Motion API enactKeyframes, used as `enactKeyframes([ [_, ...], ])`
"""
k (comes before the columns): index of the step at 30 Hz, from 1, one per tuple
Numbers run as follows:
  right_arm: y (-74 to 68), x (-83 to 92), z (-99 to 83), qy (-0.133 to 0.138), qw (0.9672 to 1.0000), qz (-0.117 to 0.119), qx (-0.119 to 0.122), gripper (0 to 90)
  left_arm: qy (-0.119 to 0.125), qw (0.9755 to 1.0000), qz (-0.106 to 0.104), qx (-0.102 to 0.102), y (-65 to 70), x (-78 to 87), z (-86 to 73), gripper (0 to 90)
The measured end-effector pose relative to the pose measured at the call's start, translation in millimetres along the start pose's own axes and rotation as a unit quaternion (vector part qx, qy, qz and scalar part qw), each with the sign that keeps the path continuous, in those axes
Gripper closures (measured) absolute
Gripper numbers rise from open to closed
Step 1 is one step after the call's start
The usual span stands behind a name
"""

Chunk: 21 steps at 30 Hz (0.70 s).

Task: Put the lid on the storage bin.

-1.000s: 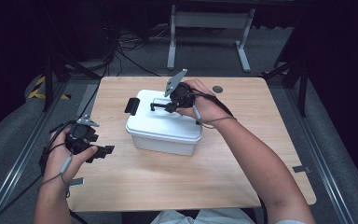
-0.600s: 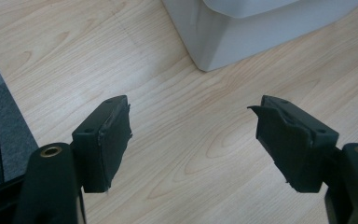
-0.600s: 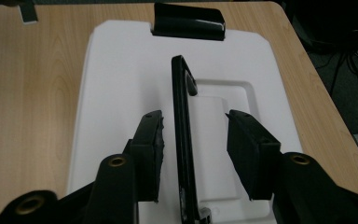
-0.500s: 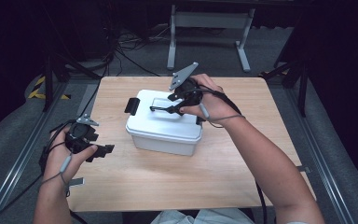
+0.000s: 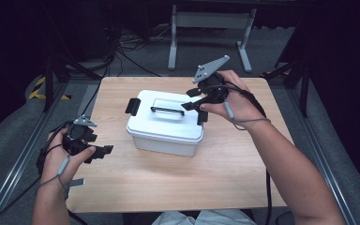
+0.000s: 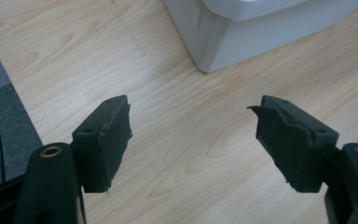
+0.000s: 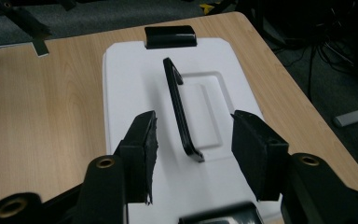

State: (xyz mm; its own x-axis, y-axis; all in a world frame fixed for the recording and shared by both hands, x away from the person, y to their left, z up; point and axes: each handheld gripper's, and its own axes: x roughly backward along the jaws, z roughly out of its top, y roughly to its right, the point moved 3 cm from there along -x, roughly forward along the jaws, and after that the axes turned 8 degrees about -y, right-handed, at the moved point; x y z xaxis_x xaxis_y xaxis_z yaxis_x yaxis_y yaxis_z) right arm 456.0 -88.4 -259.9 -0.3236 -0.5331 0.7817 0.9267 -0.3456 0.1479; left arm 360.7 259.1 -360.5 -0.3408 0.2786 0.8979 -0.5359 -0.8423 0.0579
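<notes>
A white lidded box (image 5: pixel 161 136) sits in the middle of the wooden table (image 5: pixel 225 168). Its black handle (image 5: pixel 167 110) stands raised over the lid's recess, and a black latch (image 5: pixel 131 106) shows at each end. My right gripper (image 5: pixel 193 107) hovers open over the box's right end. In the right gripper view its jaws point along the lid with the handle (image 7: pixel 182 112) between and beyond them, the far latch (image 7: pixel 170 36) ahead. My left gripper (image 5: pixel 104 151) is held open and empty, low over the table left of the box (image 6: pixel 242 32).
A grey strip of tape (image 5: pixel 76 182) lies at the table's front left edge. Beyond the far edge stands a metal frame (image 5: pixel 206 28) with cables on the dark floor. Bare wood stretches in front of the box.
My right gripper has drawn back to the right, from over the handle to the box's right end, and tilted up. The left gripper has stayed put.
</notes>
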Motion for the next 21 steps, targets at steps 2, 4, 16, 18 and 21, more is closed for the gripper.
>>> enactKeyframes([
  [2,1.5,9.0,-8.4,-0.002,0.9999,-0.01,-0.007,51.2,-0.001,1.0,0.0,-0.002,0.2,-0.4,1.1,26.8],
  [4,3.4,17.3,-16.8,-0.001,0.9998,-0.015,-0.014,51.2,-0.001,1.0,-0.001,-0.004,1.1,-0.8,2.9,26.8],
  [16,25.0,52.0,-72.8,-0.01,0.996,-0.058,-0.066,49.6,-0.003,1.0,-0.001,-0.009,1.0,-4.7,10.2,26.7],
  [18,26.4,52.3,-75.4,-0.013,0.9957,-0.061,-0.068,49.4,-0.001,0.9999,0.0,-0.01,0.6,-4.0,10.1,26.7],
  [21,32.9,54.9,-88.6,-0.025,0.994,-0.069,-0.081,48.5,0.0,1.0,0.0,-0.006,0.7,-4.1,9.3,26.7],
])
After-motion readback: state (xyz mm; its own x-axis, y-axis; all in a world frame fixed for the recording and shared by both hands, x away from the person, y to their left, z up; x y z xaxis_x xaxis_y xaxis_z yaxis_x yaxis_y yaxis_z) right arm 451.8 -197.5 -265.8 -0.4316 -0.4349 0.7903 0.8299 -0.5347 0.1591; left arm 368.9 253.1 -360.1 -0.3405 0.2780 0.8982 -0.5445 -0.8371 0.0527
